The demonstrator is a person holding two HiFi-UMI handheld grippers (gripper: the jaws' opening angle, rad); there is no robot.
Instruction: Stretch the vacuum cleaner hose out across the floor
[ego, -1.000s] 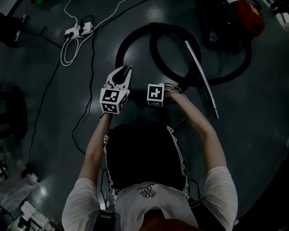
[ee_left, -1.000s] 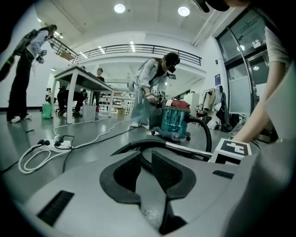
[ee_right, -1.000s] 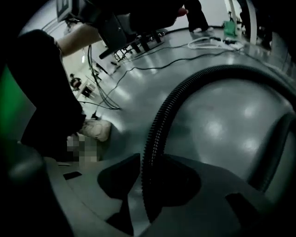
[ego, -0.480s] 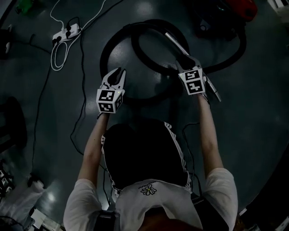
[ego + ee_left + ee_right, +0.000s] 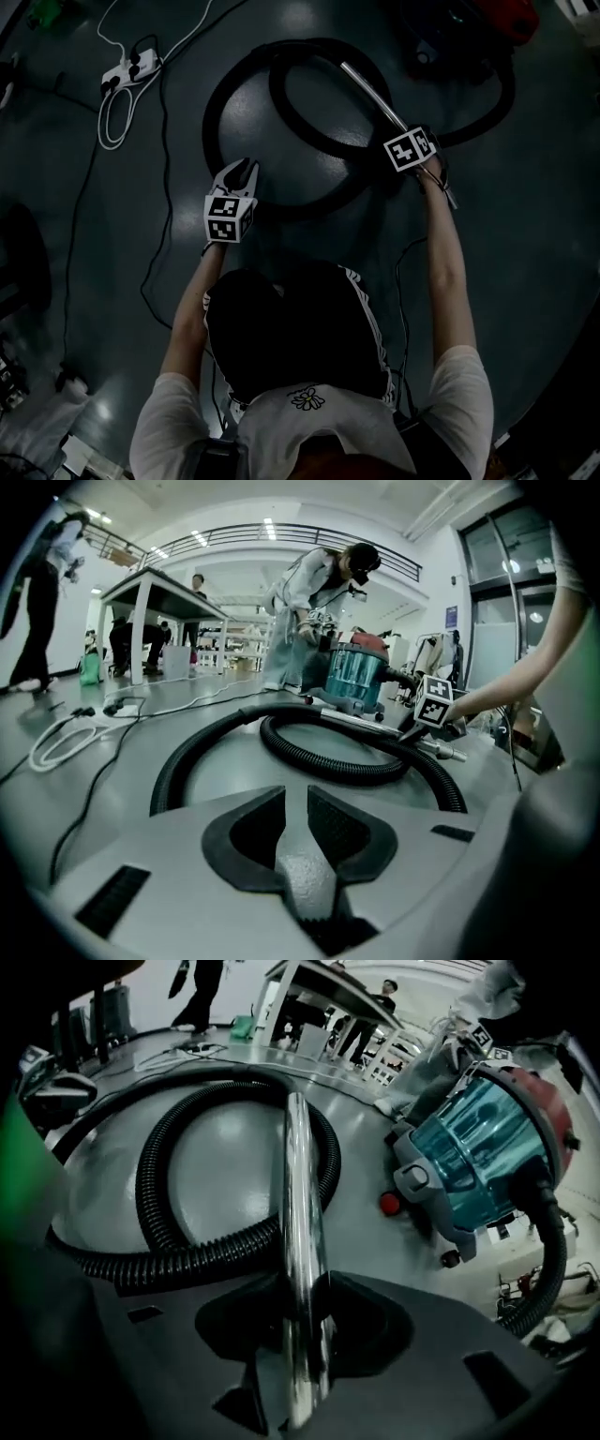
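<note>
The black ribbed hose (image 5: 217, 105) lies coiled in two overlapping loops on the dark floor, also visible in both gripper views (image 5: 328, 766) (image 5: 150, 1176). Its chrome wand (image 5: 367, 91) runs diagonally at the right of the coils. My right gripper (image 5: 396, 129) is shut on the wand (image 5: 295, 1176), and the tube passes between its jaws (image 5: 302, 1283). My left gripper (image 5: 239, 169) hovers low at the near edge of the outer loop. Its jaws (image 5: 295, 794) stand a narrow gap apart with nothing between them. The teal and red vacuum cleaner (image 5: 487, 1147) sits beyond the wand.
A white power strip (image 5: 131, 66) with looped white cable lies at the far left, and a thin black cord (image 5: 164, 187) trails down the floor. In the left gripper view a person (image 5: 305, 583) bends over the vacuum cleaner (image 5: 356, 672), with a table (image 5: 159, 588) behind.
My right gripper has swung from in front of the body out to the right and closed on the chrome wand. The left gripper has barely moved.
</note>
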